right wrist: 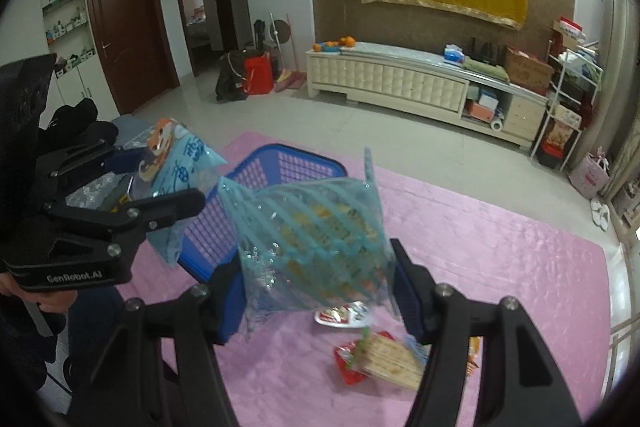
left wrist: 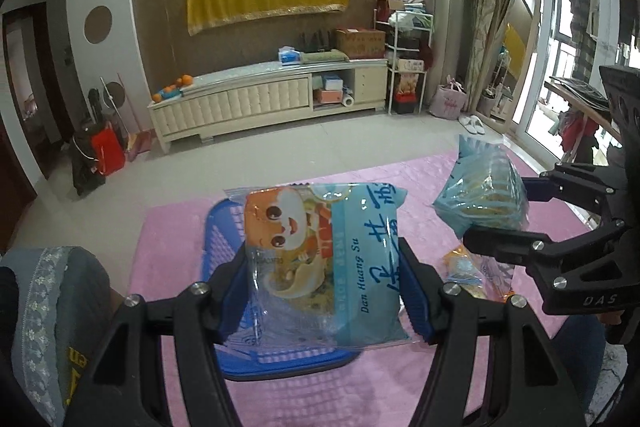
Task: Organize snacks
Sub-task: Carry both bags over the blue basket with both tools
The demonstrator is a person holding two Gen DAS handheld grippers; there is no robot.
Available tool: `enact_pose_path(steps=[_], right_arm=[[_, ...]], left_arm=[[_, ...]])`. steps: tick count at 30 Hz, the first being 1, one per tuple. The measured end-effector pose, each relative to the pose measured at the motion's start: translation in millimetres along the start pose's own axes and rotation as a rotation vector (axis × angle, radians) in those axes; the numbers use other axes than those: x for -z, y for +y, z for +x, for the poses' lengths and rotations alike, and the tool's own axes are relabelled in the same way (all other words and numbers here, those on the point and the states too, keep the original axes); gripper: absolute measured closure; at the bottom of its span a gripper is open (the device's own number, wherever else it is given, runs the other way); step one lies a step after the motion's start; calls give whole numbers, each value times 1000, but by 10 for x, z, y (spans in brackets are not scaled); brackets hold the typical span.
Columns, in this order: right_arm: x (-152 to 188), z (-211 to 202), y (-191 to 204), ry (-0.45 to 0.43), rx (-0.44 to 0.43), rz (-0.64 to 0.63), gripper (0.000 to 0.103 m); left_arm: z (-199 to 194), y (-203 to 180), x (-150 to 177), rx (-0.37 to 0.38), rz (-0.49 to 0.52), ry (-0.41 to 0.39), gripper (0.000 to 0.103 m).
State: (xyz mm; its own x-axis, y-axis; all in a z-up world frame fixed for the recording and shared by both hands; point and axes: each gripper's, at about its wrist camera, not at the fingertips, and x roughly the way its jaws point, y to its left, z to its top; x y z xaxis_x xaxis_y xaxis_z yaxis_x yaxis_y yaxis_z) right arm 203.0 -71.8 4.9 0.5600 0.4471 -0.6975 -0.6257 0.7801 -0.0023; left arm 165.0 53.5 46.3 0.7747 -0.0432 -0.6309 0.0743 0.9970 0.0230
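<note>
Now we hold two packs aloft: left gripper (left wrist: pixel 324 291) jaws clenched on cartoon snack pack (left wrist: pixel 320 259) above blue basket (right wrist: pixel 298 163); right gripper (right wrist: pixel 316 291) jaws gripping striped snack pack (right wrist: pixel 316 231). Basket apparently unfilled; cracker pack (right wrist: pixel 384 359) and red-white packet (right wrist: pixel 340 317) remain on pink mat (right wrist: pixel 500 267) near its front edge.

Blue basket (left wrist: pixel 224 227), pink mat (left wrist: pixel 176 251)

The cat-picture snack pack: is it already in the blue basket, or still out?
Out. The left gripper holds the cat-picture snack pack clamped between its fingers, above the blue basket, not resting inside.
</note>
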Motion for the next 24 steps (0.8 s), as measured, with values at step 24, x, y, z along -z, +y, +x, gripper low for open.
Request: enact_pose_path(steps=[24], right_arm=[[-506, 1487, 111, 191, -97, 120, 35]], left_arm=[[963, 1086, -82, 1, -179, 165, 39]])
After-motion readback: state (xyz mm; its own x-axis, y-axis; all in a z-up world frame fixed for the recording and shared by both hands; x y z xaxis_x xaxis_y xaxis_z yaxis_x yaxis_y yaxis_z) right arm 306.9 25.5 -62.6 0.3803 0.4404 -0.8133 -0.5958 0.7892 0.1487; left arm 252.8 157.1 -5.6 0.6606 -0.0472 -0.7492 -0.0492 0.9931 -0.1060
